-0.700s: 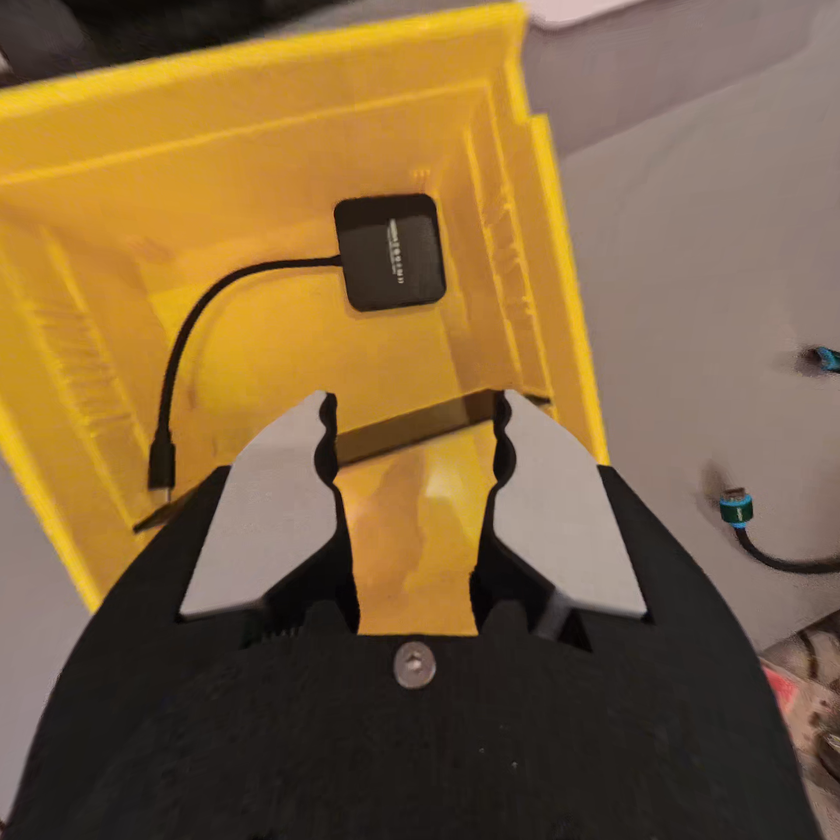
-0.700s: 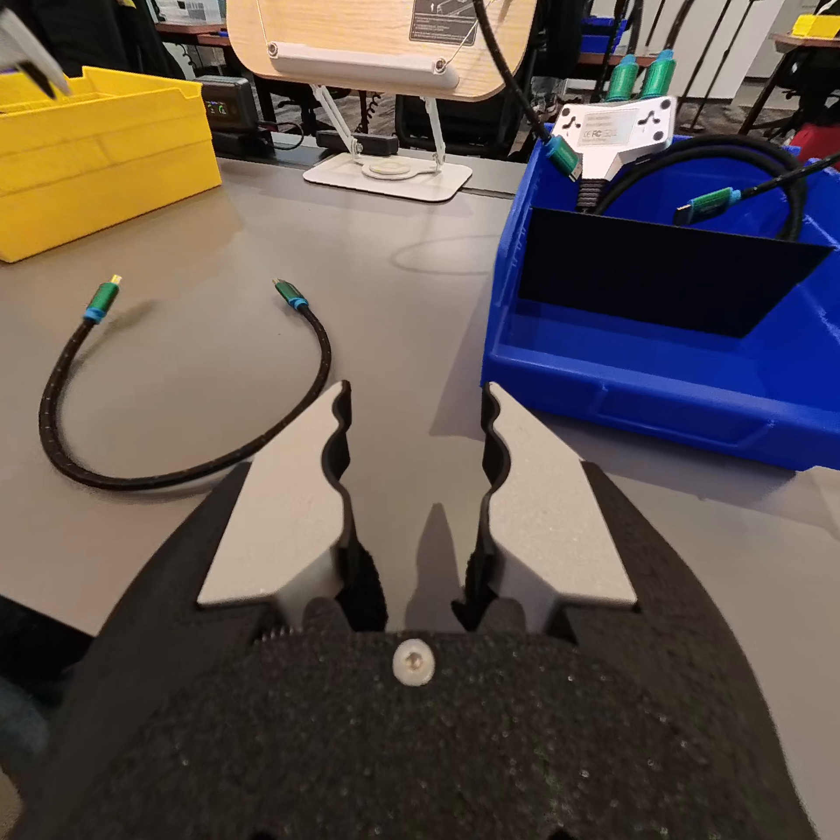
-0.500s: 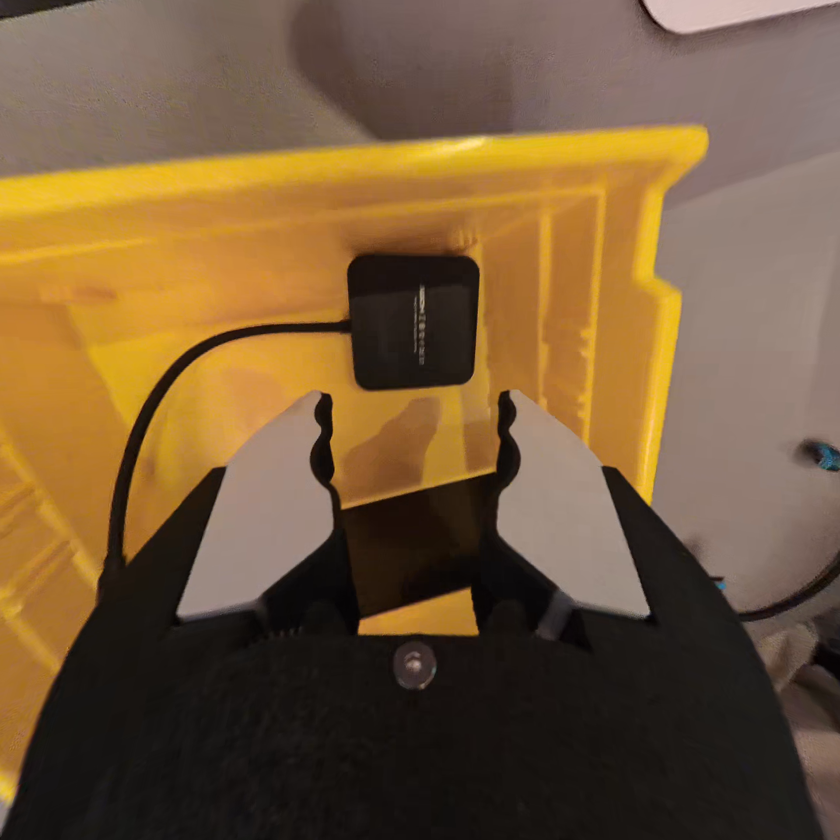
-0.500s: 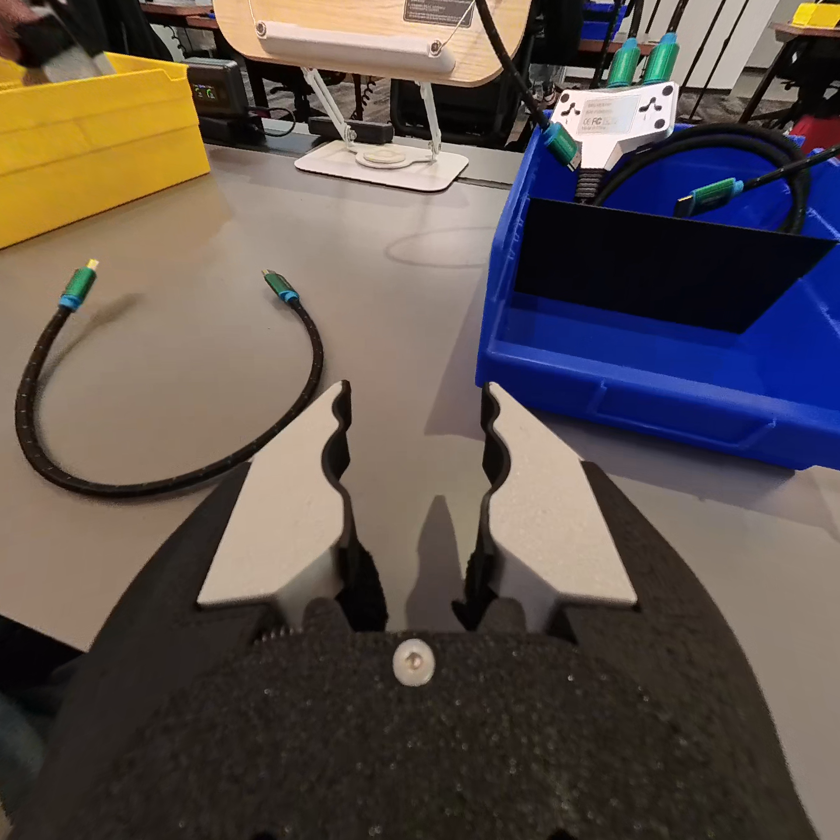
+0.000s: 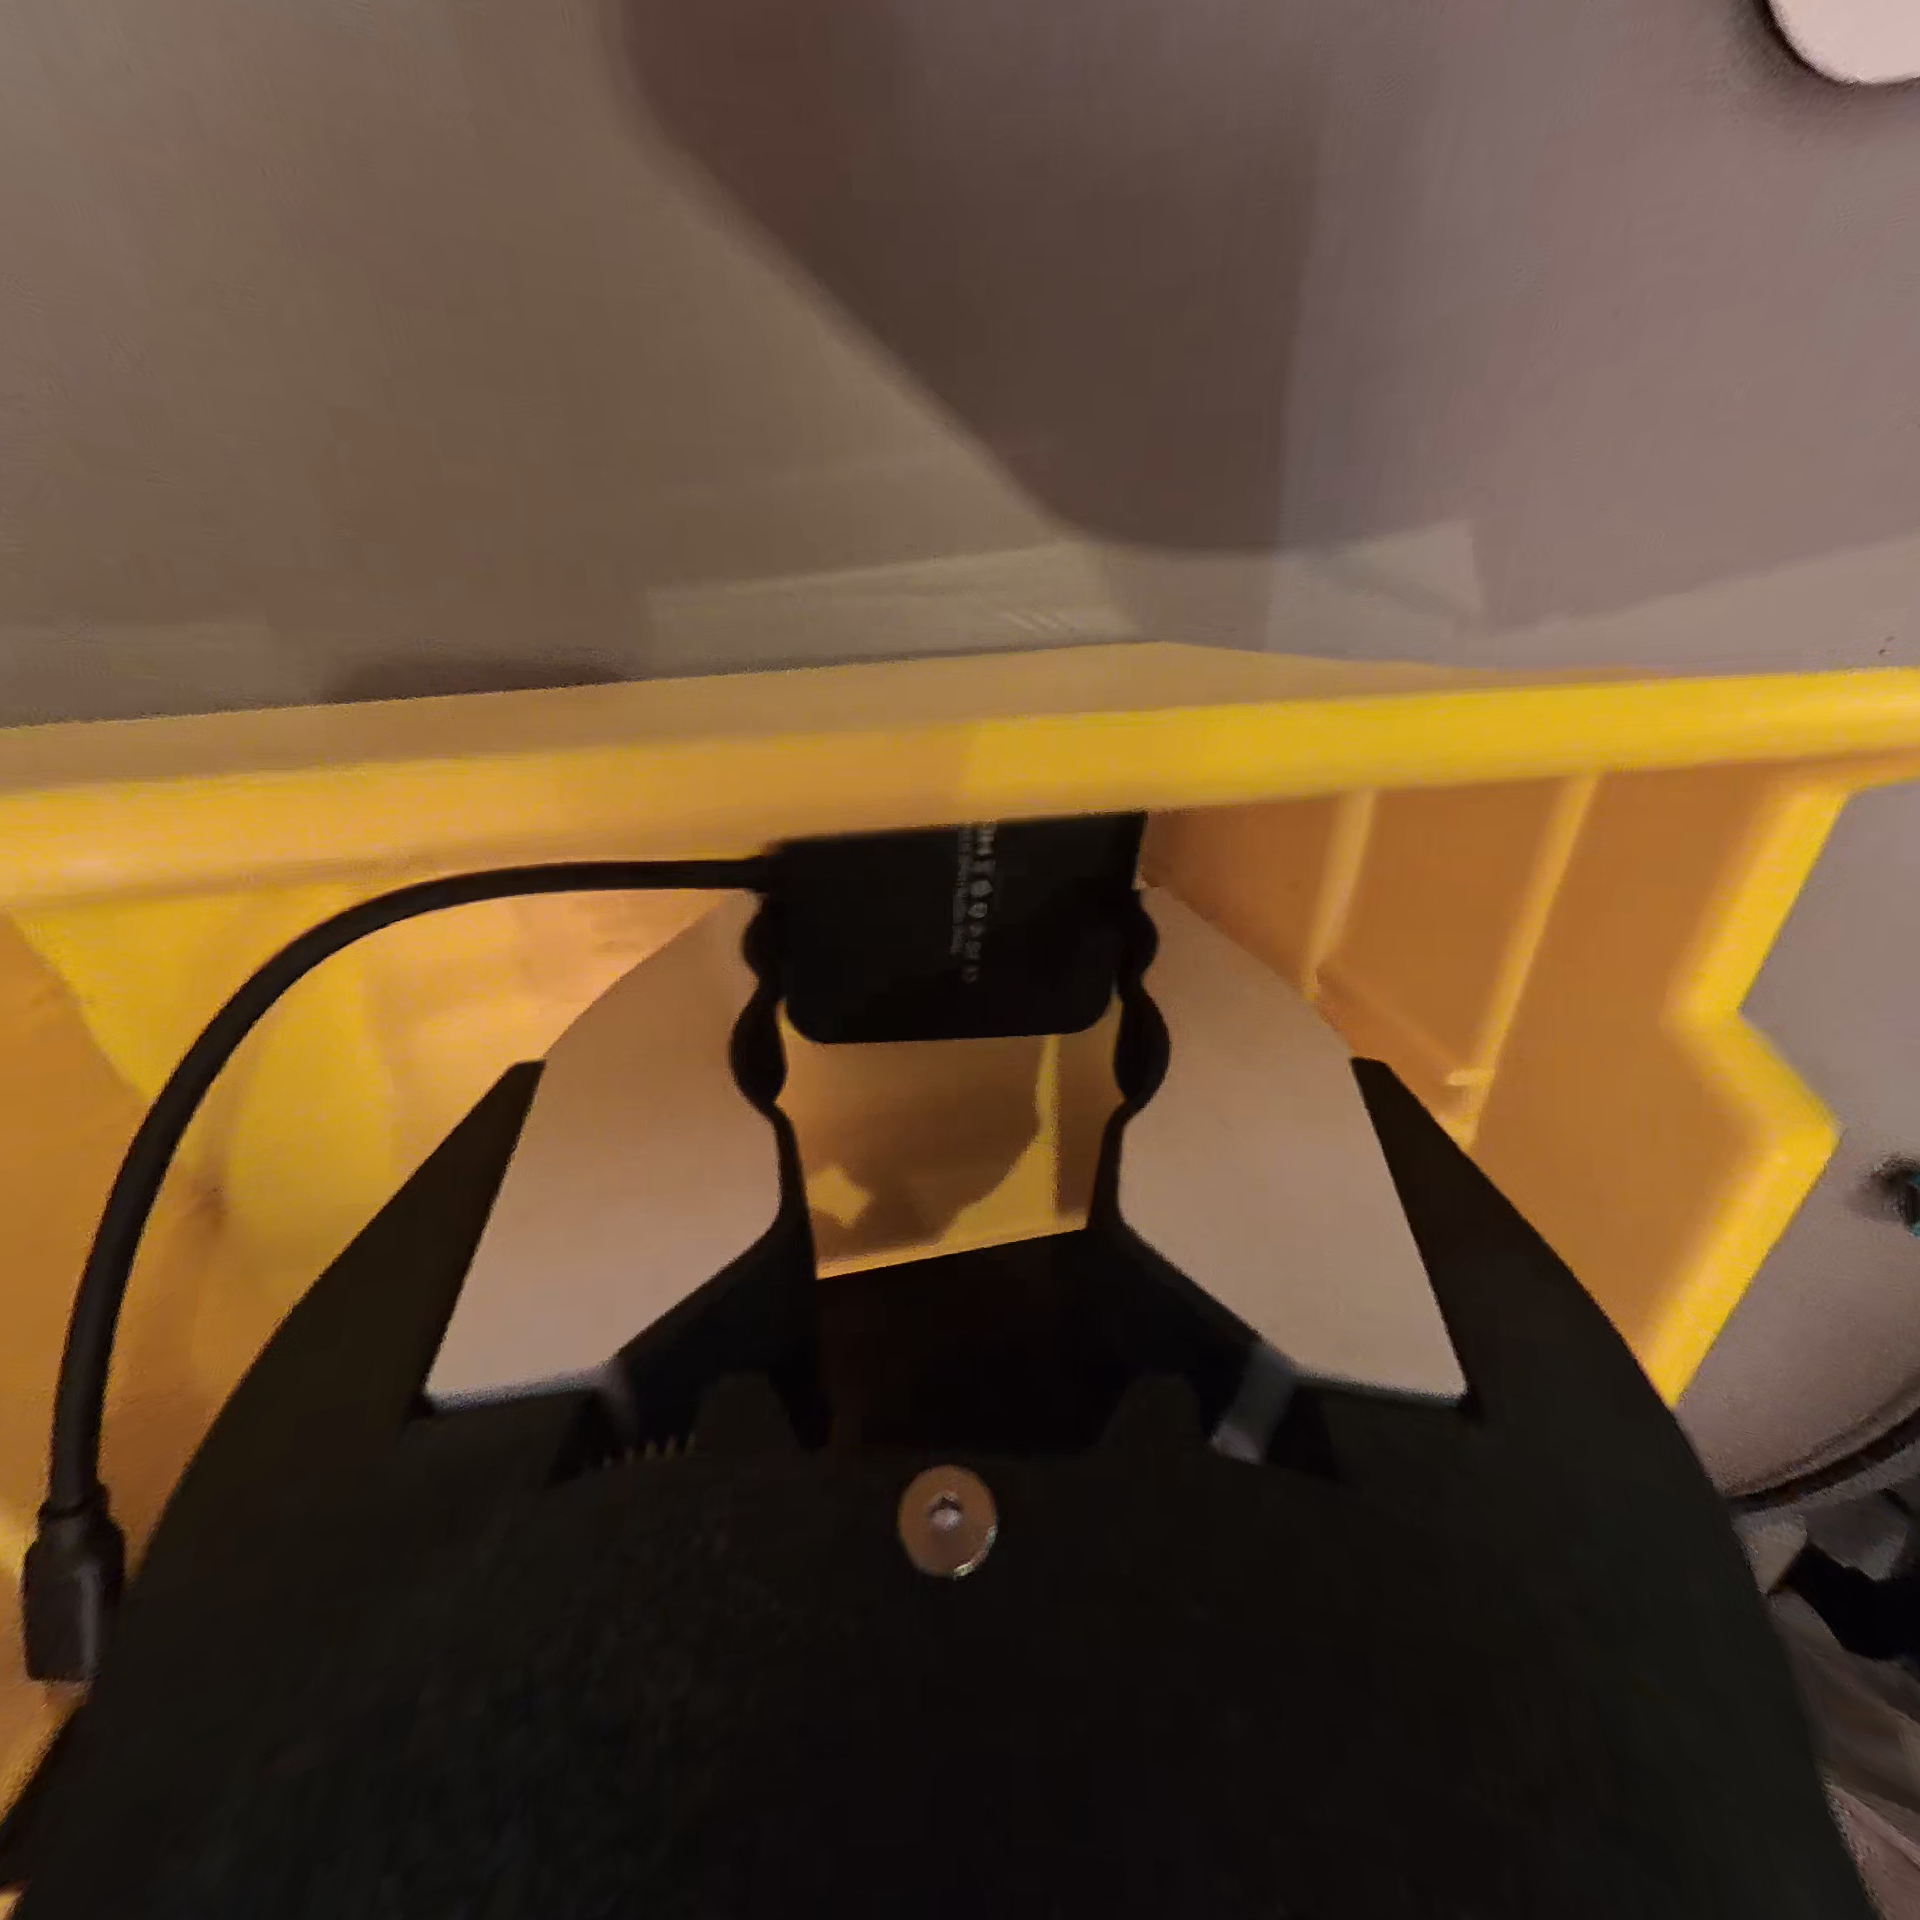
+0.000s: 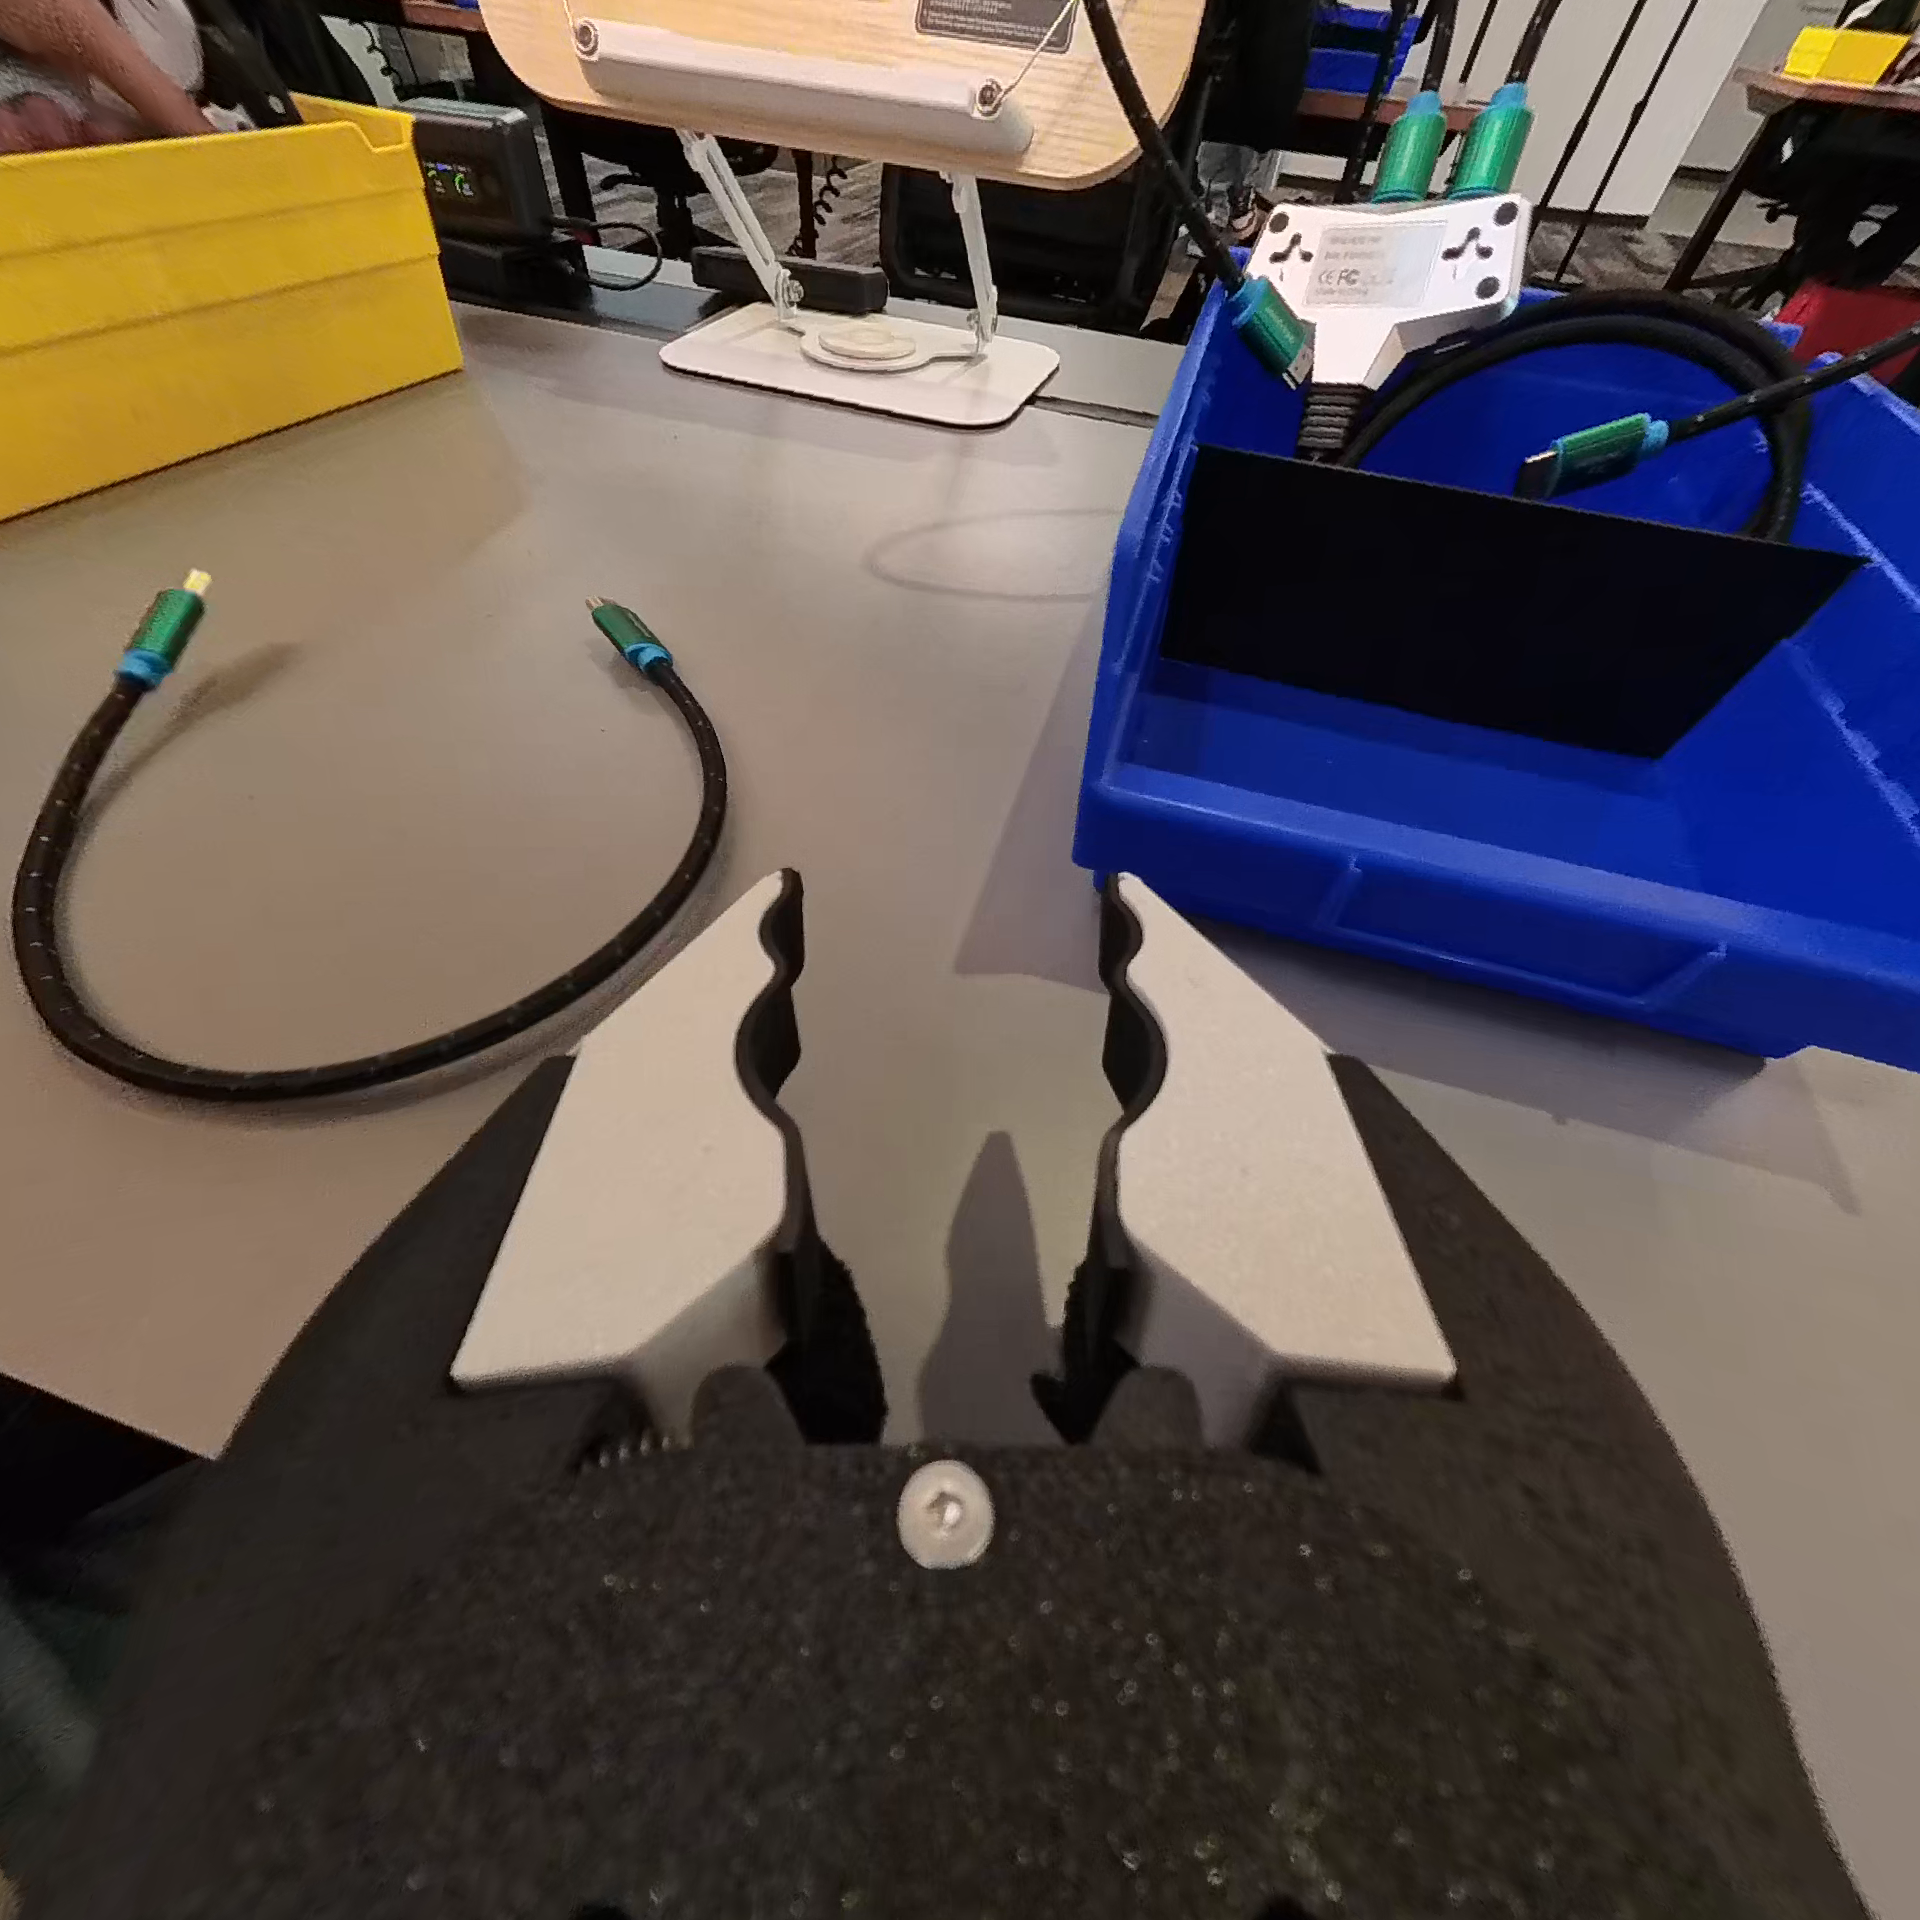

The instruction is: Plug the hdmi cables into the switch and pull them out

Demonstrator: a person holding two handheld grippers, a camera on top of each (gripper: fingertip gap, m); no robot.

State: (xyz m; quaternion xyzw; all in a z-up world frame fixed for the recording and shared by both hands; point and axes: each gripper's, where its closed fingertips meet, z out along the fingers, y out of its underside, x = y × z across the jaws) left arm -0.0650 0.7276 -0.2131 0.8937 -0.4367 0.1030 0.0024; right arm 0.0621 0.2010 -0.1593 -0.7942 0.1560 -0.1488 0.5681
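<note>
Reaching into the yellow bin (image 5: 1455,935), the left hand-held gripper (image 5: 943,925) straddles the black switch (image 5: 945,935), fingers spread; the right hand-held gripper (image 6: 951,904), likewise spread, hovers above the table (image 6: 883,644) beside a loose HDMI cable (image 6: 364,1060).

switch (image 5: 951,930) in bin (image 5: 1455,748) against far wall, its lead (image 5: 208,1049) trailing left. short cable (image 6: 364,1049) on table (image 6: 883,644), left of second bin (image 6: 1455,894) holding splitter (image 6: 1392,281).

1. The flat black square switch box (image 5: 940,925) has its far edge hidden under the yellow plastic bin's rim (image 5: 1351,743).
2. Its thin black cable's plug (image 5: 68,1600) is cut by the left edge.
</note>
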